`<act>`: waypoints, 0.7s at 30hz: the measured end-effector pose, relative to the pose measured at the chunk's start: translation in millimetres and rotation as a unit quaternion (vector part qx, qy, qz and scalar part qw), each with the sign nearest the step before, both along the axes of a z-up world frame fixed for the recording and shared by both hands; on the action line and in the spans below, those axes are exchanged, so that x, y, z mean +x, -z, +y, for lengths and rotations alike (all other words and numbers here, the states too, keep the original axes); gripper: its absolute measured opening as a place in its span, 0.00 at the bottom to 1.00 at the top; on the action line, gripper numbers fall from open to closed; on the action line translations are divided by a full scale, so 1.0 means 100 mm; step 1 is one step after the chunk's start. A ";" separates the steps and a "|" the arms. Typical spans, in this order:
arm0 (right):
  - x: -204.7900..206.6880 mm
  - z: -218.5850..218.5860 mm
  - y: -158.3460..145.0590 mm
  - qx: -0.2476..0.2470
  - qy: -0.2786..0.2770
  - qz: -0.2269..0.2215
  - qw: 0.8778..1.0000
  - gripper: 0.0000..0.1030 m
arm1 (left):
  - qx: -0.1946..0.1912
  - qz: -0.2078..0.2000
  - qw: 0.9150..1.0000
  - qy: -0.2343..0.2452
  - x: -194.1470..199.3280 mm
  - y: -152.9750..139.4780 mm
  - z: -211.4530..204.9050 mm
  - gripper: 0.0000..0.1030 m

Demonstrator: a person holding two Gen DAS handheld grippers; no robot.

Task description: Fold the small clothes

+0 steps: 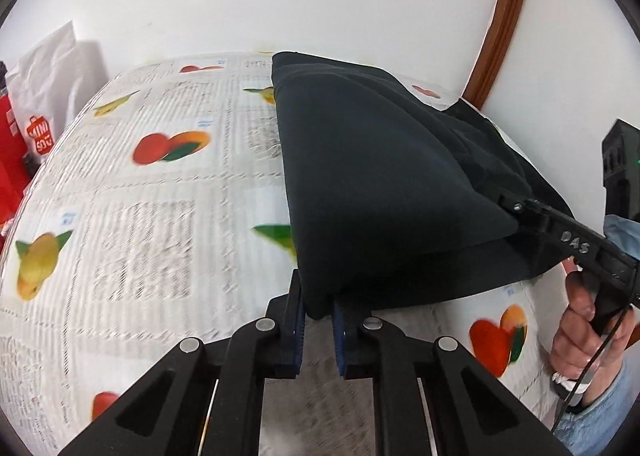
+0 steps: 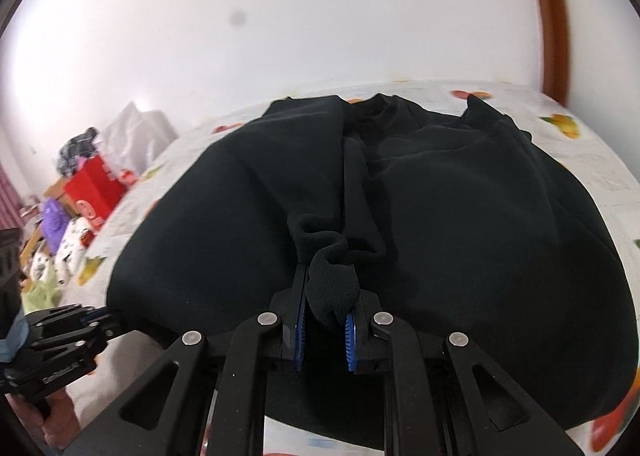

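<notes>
The dark garment (image 1: 376, 176) lies spread over the surface (image 1: 132, 224), which is covered in a white cloth printed with fruit and blocks of text, and both pairs of tongs have a grip on it. The left tongs (image 1: 319, 310) are nearly closed, blue pads pinching a corner of the fabric so that the near edge lifts clear of the cloth and drapes away toward the far side. The right tongs (image 2: 326, 314) are likewise closed on the garment, with a bunched, ribbed cuff-like end squeezed between the pads and bulging up out of the gap. From the right wrist camera the garment (image 2: 460, 216) fills most of the surface, with what looks like a neckline at the far end by the white wall (image 2: 320, 16). In the left wrist view the right tongs (image 1: 516, 208) come in from the side and meet the fabric's edge, with the person's hand (image 1: 584, 328) wrapped round the handle. Off to the left stand a white shopping bag (image 1: 44, 96) with red lettering and a red box (image 2: 94, 184) amid clutter I can't make out. A brown wooden frame (image 1: 504, 16) curves up the wall on the right.
</notes>
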State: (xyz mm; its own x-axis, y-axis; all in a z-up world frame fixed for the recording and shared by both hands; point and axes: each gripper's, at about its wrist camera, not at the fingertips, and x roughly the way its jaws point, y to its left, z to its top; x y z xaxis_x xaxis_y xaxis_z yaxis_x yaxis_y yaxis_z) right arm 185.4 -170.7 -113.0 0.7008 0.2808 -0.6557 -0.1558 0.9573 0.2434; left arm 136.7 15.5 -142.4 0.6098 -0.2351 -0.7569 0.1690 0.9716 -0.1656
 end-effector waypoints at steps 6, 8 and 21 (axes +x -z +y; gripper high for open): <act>-0.27 -0.12 -0.04 0.009 0.009 -0.012 1.000 0.17 | 0.010 -0.012 0.999 0.050 -0.13 -0.01 -0.02 0.23; -0.30 -0.19 -0.07 0.010 0.024 -0.012 1.000 0.26 | -0.001 -0.012 0.999 0.049 -0.19 0.04 -0.01 0.42; 0.34 -0.11 0.09 0.081 0.078 0.038 0.993 0.55 | 0.021 -0.003 0.998 0.066 0.13 0.14 -0.28 0.59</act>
